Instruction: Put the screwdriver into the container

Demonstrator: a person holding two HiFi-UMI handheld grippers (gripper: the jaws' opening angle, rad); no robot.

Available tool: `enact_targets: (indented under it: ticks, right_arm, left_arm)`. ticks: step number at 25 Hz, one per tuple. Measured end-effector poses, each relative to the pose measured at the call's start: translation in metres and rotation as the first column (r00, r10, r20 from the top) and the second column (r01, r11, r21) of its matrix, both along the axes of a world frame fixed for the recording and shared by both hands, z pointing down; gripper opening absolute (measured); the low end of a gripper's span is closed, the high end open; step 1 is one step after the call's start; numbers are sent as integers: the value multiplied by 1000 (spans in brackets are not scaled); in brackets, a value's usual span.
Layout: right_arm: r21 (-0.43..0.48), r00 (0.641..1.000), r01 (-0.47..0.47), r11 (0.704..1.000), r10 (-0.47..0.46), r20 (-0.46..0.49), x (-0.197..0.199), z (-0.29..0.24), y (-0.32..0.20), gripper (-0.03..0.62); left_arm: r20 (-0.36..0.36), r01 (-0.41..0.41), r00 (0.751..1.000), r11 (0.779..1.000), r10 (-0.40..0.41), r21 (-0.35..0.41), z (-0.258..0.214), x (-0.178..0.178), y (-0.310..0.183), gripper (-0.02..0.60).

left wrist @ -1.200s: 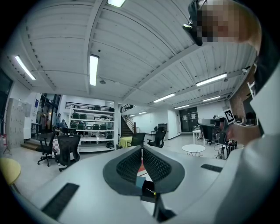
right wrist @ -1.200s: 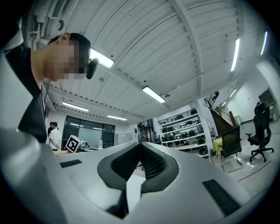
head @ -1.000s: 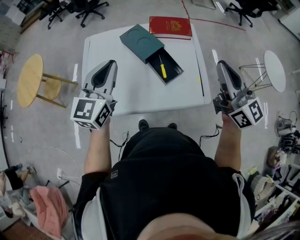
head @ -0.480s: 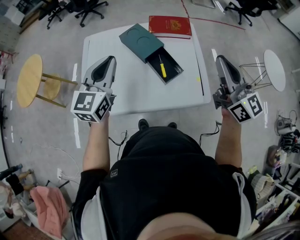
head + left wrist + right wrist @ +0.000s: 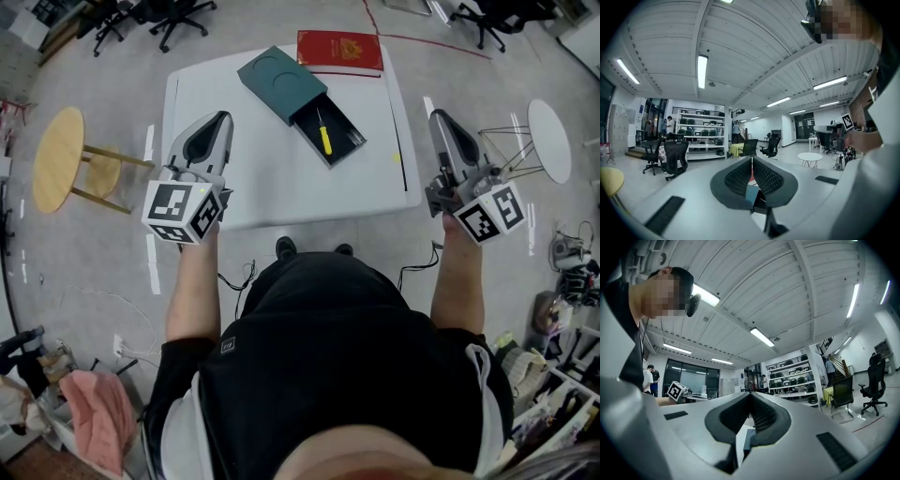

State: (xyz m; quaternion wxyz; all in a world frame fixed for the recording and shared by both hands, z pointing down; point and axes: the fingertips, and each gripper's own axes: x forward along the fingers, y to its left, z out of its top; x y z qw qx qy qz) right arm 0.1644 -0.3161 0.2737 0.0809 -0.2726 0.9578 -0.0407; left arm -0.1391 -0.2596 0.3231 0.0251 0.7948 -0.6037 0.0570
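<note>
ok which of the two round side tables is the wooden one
The round table beside the left gripper: tan wooden top and legs. The other table, beside the right gripper, has a white top on thin dark legs.

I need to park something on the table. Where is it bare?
Bare: the table near half, flanked by the left tongs and right tongs, plus its left strip. Crowded: the far middle, with the open container, screwdriver and red book.

Screwdriver (image 5: 323, 138) in the container's (image 5: 300, 98) open drawer on the table (image 5: 281, 187), book (image 5: 340, 52) behind it, my left gripper (image 5: 214, 127) and right gripper (image 5: 441, 127) flanking the table, stool (image 5: 61, 159) to my left.
</note>
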Motion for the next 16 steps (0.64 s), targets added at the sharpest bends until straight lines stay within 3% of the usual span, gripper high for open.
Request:
enact_targets:
  ticks: [16]
  right_arm:
    - [-28, 1000, 22, 999, -22, 1, -3, 11, -2, 29]
  left_arm:
    - [-6, 18, 1000, 1000, -18, -3, 3, 0, -2, 21]
